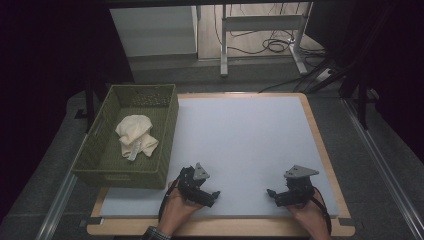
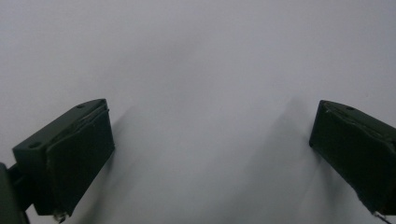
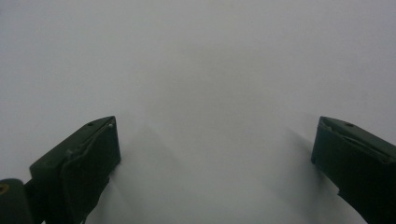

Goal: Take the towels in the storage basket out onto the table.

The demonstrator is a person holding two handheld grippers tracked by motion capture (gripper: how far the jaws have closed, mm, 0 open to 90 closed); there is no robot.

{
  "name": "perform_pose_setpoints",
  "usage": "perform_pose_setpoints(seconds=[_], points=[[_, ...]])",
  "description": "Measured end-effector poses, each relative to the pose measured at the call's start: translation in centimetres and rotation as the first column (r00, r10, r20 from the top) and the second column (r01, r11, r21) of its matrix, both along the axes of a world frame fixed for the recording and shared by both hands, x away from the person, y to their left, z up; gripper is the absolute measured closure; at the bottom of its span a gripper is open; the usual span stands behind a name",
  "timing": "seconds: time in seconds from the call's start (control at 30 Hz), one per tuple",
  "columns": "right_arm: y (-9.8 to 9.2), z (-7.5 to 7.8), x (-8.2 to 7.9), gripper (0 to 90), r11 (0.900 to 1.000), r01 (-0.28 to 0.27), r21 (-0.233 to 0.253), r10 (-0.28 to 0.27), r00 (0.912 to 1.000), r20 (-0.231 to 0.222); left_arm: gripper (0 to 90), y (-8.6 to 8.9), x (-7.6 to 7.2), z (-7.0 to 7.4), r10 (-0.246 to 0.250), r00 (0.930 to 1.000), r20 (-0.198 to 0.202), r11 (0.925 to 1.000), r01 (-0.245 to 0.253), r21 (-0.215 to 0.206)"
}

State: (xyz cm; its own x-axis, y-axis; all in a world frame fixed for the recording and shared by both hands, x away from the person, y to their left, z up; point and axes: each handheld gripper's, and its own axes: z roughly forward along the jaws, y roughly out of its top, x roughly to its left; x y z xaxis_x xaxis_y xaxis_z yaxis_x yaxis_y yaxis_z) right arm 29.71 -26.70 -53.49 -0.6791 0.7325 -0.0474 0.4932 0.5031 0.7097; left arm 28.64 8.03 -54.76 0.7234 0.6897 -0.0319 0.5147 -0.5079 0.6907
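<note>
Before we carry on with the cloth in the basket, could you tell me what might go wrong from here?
The cream cloth lies bunched low inside the green basket, so the left tongs might snag the woven wall going in. The basket overhangs the table's left edge; a pull could tip it. Both tongs are open and rest far from the cloth.

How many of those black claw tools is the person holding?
2: the left gripper near the green basket, the right gripper toward the mat's right edge. Both sit open on the grey mat.
</note>
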Motion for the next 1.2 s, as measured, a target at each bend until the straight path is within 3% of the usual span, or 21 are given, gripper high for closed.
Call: perform_pose_setpoints(seconds=[1.2], points=[[-0.07,-0.03,0.01,1.8,1.000,0.008,0.013,-0.008,1.0000,-0.004,0.6,0.13,0.29,0.30,-0.018,0.9996,-0.023,0.9998,0.018,-0.005]])
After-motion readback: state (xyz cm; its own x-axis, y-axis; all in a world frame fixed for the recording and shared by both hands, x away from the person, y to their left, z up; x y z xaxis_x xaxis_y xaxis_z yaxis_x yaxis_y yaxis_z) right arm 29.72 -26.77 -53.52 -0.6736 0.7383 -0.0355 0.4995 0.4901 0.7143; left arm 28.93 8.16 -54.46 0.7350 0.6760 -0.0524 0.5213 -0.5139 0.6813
